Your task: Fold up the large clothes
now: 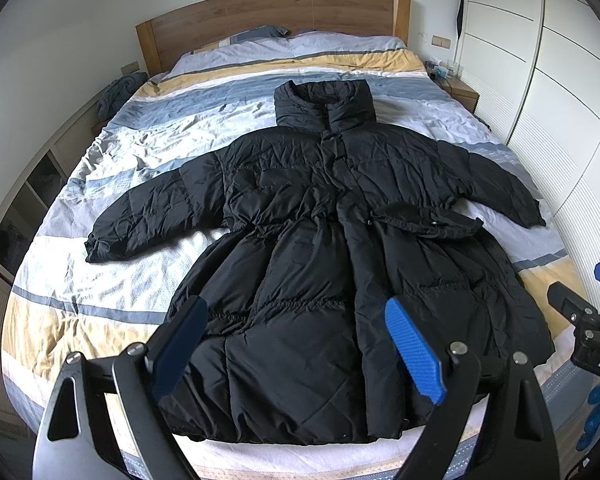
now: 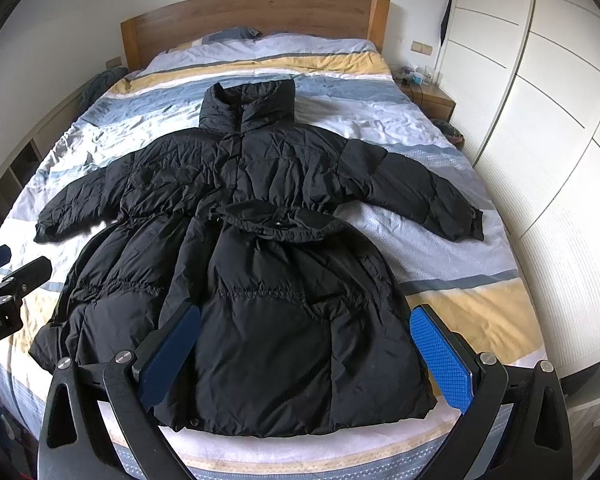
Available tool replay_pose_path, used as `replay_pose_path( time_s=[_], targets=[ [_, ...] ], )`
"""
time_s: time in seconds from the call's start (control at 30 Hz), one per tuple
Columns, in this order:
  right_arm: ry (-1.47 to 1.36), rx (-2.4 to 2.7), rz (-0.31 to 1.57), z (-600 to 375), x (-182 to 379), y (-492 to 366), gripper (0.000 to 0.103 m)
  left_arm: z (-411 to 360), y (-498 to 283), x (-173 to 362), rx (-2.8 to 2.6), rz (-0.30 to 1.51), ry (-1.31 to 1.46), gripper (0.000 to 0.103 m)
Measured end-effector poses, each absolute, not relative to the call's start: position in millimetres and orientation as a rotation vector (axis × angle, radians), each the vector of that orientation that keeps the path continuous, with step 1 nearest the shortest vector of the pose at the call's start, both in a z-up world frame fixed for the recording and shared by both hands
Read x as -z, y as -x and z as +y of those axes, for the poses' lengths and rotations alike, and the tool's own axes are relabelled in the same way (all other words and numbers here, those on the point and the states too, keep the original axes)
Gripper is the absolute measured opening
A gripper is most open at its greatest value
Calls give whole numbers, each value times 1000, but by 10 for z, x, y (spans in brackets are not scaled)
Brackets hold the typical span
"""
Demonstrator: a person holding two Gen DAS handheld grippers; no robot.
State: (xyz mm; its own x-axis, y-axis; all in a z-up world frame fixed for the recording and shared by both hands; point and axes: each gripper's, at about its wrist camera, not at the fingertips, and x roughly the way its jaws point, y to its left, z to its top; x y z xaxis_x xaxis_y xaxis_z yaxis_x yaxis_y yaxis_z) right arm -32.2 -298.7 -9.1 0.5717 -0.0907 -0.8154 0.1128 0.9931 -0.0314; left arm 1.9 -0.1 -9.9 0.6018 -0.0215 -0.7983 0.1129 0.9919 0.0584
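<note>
Location type: home bedroom. Indicators: a double bed with striped blue, white and yellow bedding fills the frame centre; a wooden headboard stands against the white wall at top; white built-in wardrobe doors run along the right edge; a wooden bedside table with small items sits upper right.

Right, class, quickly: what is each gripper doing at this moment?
Left gripper: open, holding nothing, above the black coat.
Right gripper: open, holding nothing, above the same coat.
</note>
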Motion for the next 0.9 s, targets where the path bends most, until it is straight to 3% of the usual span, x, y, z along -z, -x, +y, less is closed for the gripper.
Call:
replay_pose_path(
  time_s=[0.9],
  targets=[
    [-66,66,966,-3242,150,94,103,-108,-93,6,40,917,-146,91]
  ],
)
